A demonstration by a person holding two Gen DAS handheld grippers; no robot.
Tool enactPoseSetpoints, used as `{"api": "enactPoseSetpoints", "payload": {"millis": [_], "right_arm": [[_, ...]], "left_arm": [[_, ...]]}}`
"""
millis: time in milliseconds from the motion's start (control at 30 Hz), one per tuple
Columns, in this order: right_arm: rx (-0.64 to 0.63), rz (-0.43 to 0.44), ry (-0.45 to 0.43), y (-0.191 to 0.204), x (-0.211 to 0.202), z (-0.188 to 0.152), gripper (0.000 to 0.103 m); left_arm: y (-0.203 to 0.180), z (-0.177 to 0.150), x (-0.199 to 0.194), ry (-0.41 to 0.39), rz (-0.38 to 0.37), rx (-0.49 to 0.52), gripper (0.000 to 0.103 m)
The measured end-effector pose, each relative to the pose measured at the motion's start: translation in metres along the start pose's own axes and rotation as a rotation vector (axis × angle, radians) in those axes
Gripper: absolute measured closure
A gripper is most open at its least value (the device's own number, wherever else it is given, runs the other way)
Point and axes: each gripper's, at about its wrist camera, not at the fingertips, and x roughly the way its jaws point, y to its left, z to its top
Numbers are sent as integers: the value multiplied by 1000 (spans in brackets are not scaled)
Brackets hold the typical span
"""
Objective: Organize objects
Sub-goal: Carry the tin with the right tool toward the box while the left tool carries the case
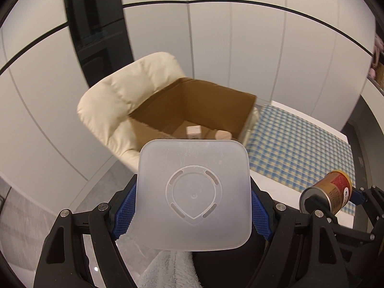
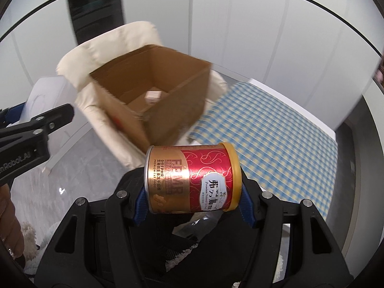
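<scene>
My left gripper [image 1: 194, 206] is shut on a frosted plastic container [image 1: 194, 192], its square base facing the camera and its sides between the blue pads. My right gripper [image 2: 192, 192] is shut on a red and gold cat food can [image 2: 192, 177], held on its side by its two ends. The can [image 1: 327, 192] also shows at the right of the left wrist view. Ahead stands an open cardboard box [image 1: 192, 105] on a cream armchair [image 1: 124, 100]. A small white box [image 1: 193, 132] lies on its floor. In the right wrist view the cardboard box [image 2: 153, 91] is ahead and to the left, and the left gripper's arm [image 2: 36, 124] is at the left edge.
A blue and yellow checked cloth [image 1: 300, 144] covers a white surface right of the armchair. White panelled walls [image 1: 240, 48] stand behind, with a dark opening [image 1: 96, 36] at the upper left. A fluffy pale textile [image 1: 172, 268] lies below the left gripper. A person's hand [image 2: 9, 216] shows at the left edge.
</scene>
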Motion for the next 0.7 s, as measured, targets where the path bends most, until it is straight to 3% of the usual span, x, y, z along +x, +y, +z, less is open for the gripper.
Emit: {"api": "enactPoseSetpoints", "payload": {"millis": [200,700], "right_arm": [[-63,28,5,26,7,8,39],[-67,25,12,29,24,22,39]], "left_arm": [[17,2,6,8,28,-43,22],[15,22,30,10,18,-62,22]]}}
